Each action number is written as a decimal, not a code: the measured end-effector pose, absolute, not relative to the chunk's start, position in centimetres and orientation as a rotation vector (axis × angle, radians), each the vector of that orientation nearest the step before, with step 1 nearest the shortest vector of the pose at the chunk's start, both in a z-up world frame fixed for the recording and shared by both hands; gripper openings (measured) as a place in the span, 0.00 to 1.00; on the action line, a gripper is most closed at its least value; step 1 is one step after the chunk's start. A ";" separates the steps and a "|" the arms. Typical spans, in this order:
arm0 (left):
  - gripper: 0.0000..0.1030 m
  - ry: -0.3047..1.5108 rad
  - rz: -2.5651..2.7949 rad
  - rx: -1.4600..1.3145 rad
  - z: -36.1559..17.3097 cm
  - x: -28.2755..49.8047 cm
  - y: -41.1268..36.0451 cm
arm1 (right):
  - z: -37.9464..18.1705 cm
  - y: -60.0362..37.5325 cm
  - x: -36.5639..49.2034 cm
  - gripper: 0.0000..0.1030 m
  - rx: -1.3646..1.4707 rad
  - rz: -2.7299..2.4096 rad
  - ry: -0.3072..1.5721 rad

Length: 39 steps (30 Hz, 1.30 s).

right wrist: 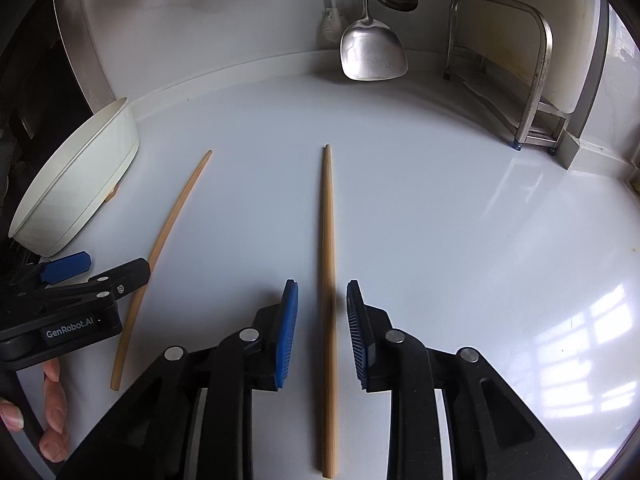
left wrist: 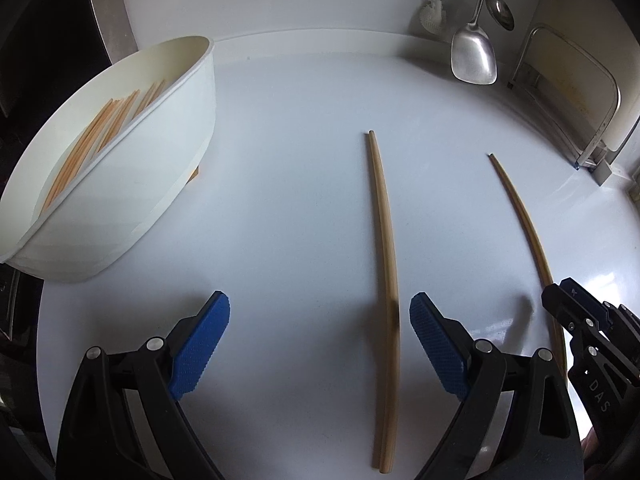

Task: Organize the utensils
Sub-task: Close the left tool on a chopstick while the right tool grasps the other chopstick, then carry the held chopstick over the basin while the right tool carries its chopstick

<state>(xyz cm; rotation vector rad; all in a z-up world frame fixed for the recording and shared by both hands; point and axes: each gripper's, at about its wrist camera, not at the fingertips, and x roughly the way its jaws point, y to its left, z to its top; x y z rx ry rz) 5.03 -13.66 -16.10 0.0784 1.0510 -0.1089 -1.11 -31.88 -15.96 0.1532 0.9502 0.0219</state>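
While your left gripper (left wrist: pixel 320 344) hangs wide open, one chopstick (left wrist: pixel 386 272) lies on the counter (left wrist: pixel 288 160) between its pads, untouched; a white tub (left wrist: pixel 120 184) holds more. Your right gripper (right wrist: pixel 322 328) stands narrowly parted astride the other chopstick (right wrist: pixel 329 280), pads clear.

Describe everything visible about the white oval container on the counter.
The white oval container looks like smooth plastic, long and deep, with a thin rim and a faint band around its wall. It sits at the left of the white countertop, close to a dark appliance. Inside lie several pale wooden chopsticks, lengthwise. A small tan piece peeks from under its base; what it is cannot be told. Neither gripper touches it, and the two loose chopsticks lie apart from it.
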 end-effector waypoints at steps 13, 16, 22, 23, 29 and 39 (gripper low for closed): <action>0.88 1.048 -0.091 0.073 -16.8 5.3 -14.1 | -16.2 -32.1 -1.3 0.24 0.109 0.001 0.967; 0.84 1.034 -0.086 0.072 -16.8 4.9 -14.2 | -16.2 -31.7 -1.5 0.22 0.067 0.013 0.968; 0.56 1.023 -0.123 0.090 -16.3 3.7 -15.2 | -16.1 -31.7 -1.6 0.07 0.073 0.029 0.966; 0.52 1.022 -0.134 0.096 -16.2 3.5 -15.5 | -16.1 -31.7 -1.5 0.07 0.066 0.031 0.964; 0.07 1.018 -0.177 0.104 -15.9 2.7 -16.9 | -16.1 -31.7 -1.6 0.06 0.072 0.052 0.968; 0.07 1.093 -0.175 0.054 -13.2 2.4 -16.2 | -14.7 -32.8 -1.7 0.06 0.193 0.122 1.006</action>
